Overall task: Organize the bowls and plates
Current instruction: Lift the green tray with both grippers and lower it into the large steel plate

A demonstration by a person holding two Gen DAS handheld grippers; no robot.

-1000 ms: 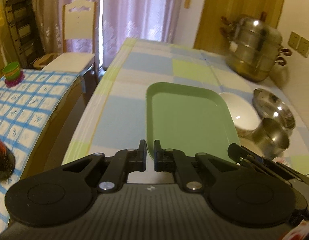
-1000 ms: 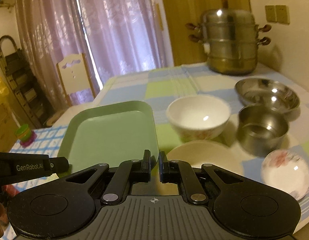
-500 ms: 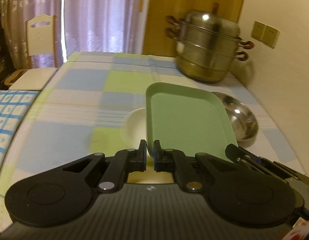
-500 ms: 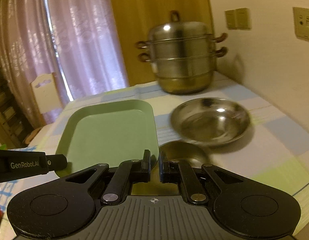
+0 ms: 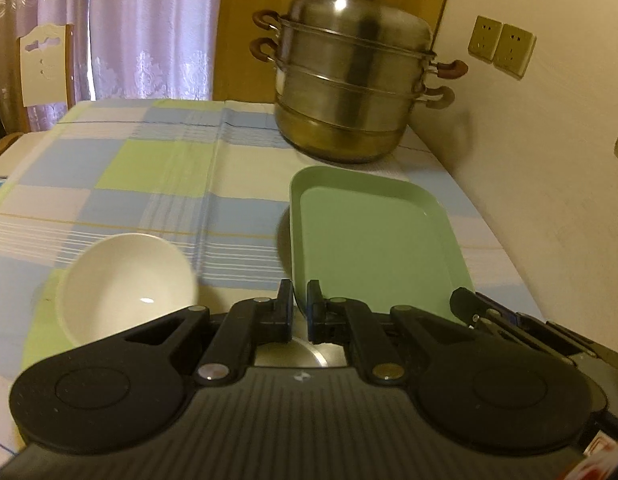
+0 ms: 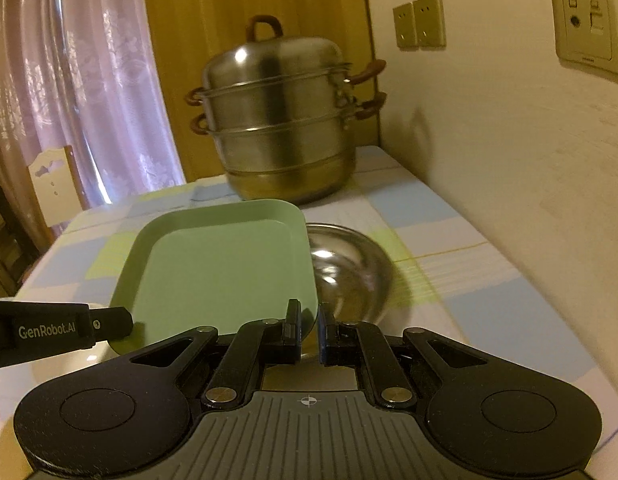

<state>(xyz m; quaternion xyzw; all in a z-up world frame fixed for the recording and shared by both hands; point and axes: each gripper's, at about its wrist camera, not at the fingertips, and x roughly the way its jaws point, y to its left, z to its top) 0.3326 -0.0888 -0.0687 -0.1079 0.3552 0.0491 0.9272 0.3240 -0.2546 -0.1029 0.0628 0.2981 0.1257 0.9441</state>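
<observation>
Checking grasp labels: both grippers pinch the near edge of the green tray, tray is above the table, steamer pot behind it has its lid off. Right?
Not quite: the steamer pot has its domed lid on, as the right wrist view shows. Both the left gripper and right gripper do pinch the green tray at its near edge.

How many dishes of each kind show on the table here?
Green tray: 1
White bowl: 1
Steel bowl: 1
Steamer pot: 1
Total: 4
</observation>
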